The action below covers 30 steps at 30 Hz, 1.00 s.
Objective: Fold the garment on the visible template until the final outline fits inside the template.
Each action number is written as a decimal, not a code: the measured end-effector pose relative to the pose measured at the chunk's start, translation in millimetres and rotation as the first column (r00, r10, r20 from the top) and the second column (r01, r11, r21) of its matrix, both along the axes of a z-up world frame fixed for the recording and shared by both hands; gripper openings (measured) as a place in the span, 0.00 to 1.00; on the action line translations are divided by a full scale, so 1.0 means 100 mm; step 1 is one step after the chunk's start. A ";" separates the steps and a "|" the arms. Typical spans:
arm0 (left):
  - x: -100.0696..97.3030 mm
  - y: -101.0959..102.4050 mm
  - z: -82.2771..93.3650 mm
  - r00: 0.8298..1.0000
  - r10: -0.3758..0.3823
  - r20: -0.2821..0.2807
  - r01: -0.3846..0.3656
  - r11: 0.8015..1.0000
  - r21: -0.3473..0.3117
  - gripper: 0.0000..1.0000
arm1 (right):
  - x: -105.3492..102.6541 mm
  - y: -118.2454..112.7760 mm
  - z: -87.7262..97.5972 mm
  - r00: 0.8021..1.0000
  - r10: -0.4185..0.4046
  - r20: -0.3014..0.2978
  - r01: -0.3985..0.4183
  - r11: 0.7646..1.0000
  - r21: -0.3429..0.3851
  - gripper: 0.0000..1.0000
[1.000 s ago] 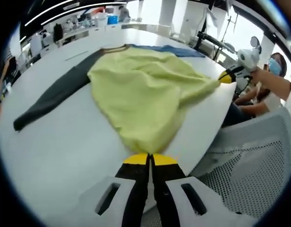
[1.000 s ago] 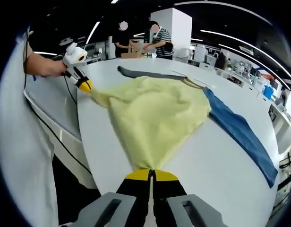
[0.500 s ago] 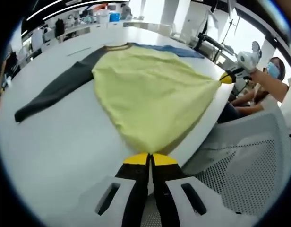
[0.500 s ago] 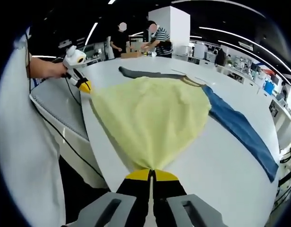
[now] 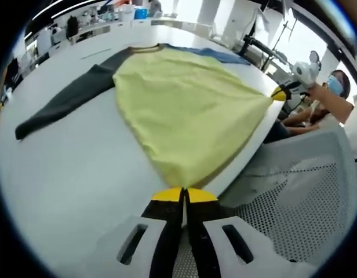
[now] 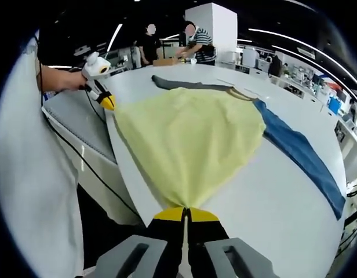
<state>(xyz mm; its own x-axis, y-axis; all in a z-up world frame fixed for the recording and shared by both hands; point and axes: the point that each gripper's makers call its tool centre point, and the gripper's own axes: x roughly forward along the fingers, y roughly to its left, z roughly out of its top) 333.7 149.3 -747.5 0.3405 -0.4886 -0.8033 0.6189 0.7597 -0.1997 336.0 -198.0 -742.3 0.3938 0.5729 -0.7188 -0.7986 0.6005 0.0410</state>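
A long-sleeved garment lies on the white table (image 5: 68,168): a pale yellow body (image 5: 187,110), a dark grey sleeve (image 5: 68,101) and a blue sleeve (image 6: 303,159). My left gripper (image 5: 184,194) is shut on one bottom corner of the yellow hem. My right gripper (image 6: 184,213) is shut on the other bottom corner. The hem is stretched taut between them at the table's near edge. Each gripper appears in the other's view: the right gripper (image 5: 281,92) and the left gripper (image 6: 107,103). The collar (image 6: 239,92) lies far across the table.
A white mesh chair (image 5: 294,202) stands below the table edge by my left gripper. A cable (image 6: 86,168) hangs beside the person's white clothing (image 6: 33,191). Two people (image 6: 193,43) stand at the table's far end. Benches and equipment fill the background.
The yellow body has gone from wrinkled and slack to flat and taut, pulled toward the near table edge. Both grippers stayed shut on the hem corners.
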 end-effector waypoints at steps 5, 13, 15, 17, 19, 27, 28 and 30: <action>-0.03 -0.01 0.04 1.000 -0.018 0.001 0.018 1.000 0.010 0.00 | 0.00 -0.03 0.00 1.000 -0.003 0.000 0.003 1.000 -0.002 0.00; -0.05 0.02 0.10 1.000 -0.015 0.012 0.015 1.000 0.019 0.00 | 0.00 -0.02 0.05 1.000 -0.005 0.009 0.005 1.000 0.008 0.00; -0.08 0.00 0.08 1.000 -0.020 0.008 0.020 1.000 0.024 0.00 | -0.02 -0.01 0.02 1.000 0.002 0.003 -0.002 1.000 -0.001 0.00; -0.11 0.00 0.05 1.000 -0.027 0.005 0.026 0.999 0.035 0.00 | -0.04 0.00 0.01 1.000 0.004 0.002 -0.004 1.000 -0.002 0.00; -0.13 0.00 0.04 0.999 -0.032 0.004 0.032 0.999 0.042 0.00 | -0.05 0.01 0.00 1.000 0.003 -0.001 -0.003 1.000 -0.001 0.00; -0.20 0.07 0.00 0.999 -0.029 -0.013 0.030 0.998 0.047 0.00 | -0.13 0.03 -0.03 1.000 -0.003 -0.012 0.003 1.000 0.003 0.00; -0.21 0.07 -0.01 0.999 -0.029 -0.016 0.030 0.998 0.048 0.00 | -0.14 0.05 -0.05 1.000 -0.001 -0.012 0.001 1.000 -0.001 0.00; -0.23 0.08 -0.02 0.999 -0.030 -0.020 0.031 0.998 0.052 0.00 | -0.17 0.07 -0.06 1.000 0.004 -0.017 -0.005 1.000 -0.007 0.00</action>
